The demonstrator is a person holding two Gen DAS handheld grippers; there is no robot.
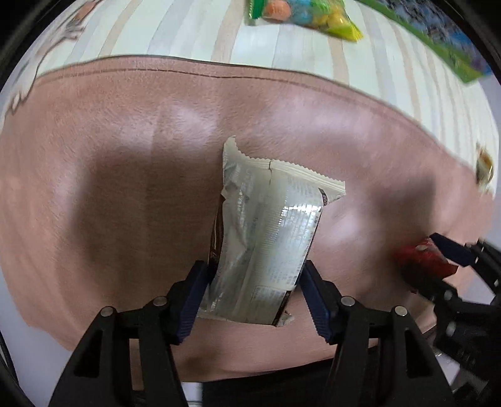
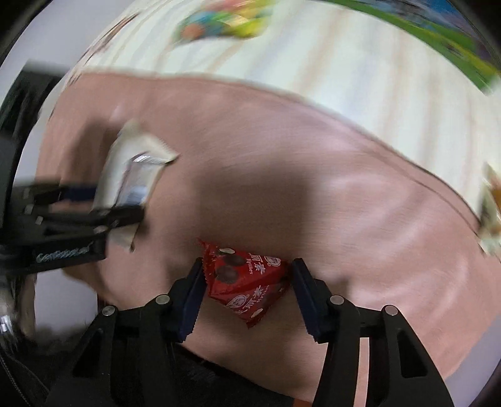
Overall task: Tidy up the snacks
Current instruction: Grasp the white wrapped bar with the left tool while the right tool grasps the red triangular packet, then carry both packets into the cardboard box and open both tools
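A white and silver snack packet (image 1: 269, 225) stands lengthwise between the blue pads of my left gripper (image 1: 255, 275), which touch both its long sides over a pink cloth (image 1: 125, 156). My left gripper is shut on it. A red chocolate-ball packet (image 2: 247, 291) sits between the pads of my right gripper (image 2: 247, 281), held at its sides, just above the same pink cloth (image 2: 344, 203). In the left wrist view the red packet (image 1: 419, 263) and the right gripper (image 1: 438, 260) show blurred at the right. The right wrist view has the left gripper (image 2: 116, 200) with the white packet (image 2: 134, 169) at the left.
The pink cloth lies on a striped tablecloth (image 1: 188, 34). Beyond it are a clear bag of colourful sweets (image 1: 300, 12), a green box (image 1: 438, 37) and a small wrapped snack (image 1: 483, 169) at the cloth's right edge. The right wrist view is motion-blurred.
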